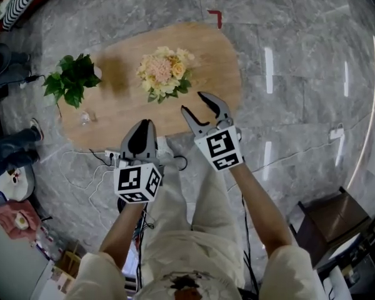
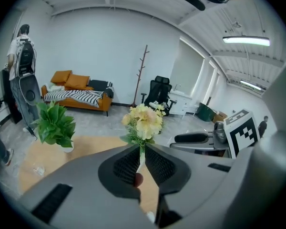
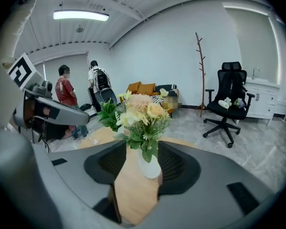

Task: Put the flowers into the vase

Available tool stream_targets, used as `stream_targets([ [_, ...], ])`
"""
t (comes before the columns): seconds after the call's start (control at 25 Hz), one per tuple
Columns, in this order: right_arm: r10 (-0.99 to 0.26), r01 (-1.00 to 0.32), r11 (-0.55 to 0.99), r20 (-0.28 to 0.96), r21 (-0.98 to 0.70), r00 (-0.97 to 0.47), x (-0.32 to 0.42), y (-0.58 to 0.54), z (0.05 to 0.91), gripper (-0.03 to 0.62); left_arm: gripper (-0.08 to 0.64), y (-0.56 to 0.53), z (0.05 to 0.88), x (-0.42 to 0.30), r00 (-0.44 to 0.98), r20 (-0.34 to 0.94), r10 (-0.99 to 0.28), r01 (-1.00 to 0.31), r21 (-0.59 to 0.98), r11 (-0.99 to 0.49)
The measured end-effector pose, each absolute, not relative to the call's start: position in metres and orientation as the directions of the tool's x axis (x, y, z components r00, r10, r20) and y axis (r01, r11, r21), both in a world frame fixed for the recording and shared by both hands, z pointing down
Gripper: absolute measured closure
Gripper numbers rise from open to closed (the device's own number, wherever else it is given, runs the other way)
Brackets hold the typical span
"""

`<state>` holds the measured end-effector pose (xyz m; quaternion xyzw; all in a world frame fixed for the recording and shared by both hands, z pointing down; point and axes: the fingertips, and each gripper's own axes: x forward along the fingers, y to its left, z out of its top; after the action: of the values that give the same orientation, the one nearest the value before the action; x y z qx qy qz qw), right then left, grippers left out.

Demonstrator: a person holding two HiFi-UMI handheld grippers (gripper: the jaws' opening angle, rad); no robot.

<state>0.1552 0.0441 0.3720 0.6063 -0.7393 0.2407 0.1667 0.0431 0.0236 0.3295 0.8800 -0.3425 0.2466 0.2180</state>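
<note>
A bouquet of cream, peach and yellow flowers [image 1: 164, 72] stands in a white vase [image 3: 150, 166] in the middle of an oval wooden table [image 1: 219, 61]. My left gripper [image 1: 145, 125] hovers over the table's near edge, short of the bouquet. Its jaws are shut to a narrow slit with nothing held. In the left gripper view the bouquet [image 2: 144, 120] shows beyond that slit. My right gripper [image 1: 194, 103] is open just in front of the bouquet, a little to its right. It touches nothing. The flowers [image 3: 140, 111] and vase show between its jaws, farther off.
A green leafy plant [image 1: 72, 79] in a white pot stands at the table's left end, with a small clear glass [image 1: 86, 116] near it. A power strip and cables [image 1: 112, 158] lie on the floor by my feet. An orange sofa [image 2: 76, 97], an office chair [image 3: 229, 101] and people stand farther back.
</note>
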Motion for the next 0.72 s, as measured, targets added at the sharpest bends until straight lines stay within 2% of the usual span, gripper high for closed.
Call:
stream_targets([
  [0.08, -0.826, -0.98, 0.138, 0.529, -0.142, -0.193, 0.156, 0.045, 0.359, 0.426, 0.525, 0.031, 0.325, 0.047, 0.654, 0.59, -0.473, -0.697, 0.228, -0.68],
  [0.36, -0.834, -0.985, 0.11, 0.528, -0.131, -0.163, 0.148, 0.051, 0.324, 0.562, 0.529, 0.039, 0.284, 0.04, 0.668, 0.567, -0.482, -0.697, 0.25, -0.671],
  [0.72, -0.818, -0.985, 0.119, 0.549, -0.127, -0.17, 0.126, 0.066, 0.288, 0.588, 0.534, 0.043, 0.246, 0.033, 0.676, 0.553, -0.487, -0.69, 0.244, -0.681],
])
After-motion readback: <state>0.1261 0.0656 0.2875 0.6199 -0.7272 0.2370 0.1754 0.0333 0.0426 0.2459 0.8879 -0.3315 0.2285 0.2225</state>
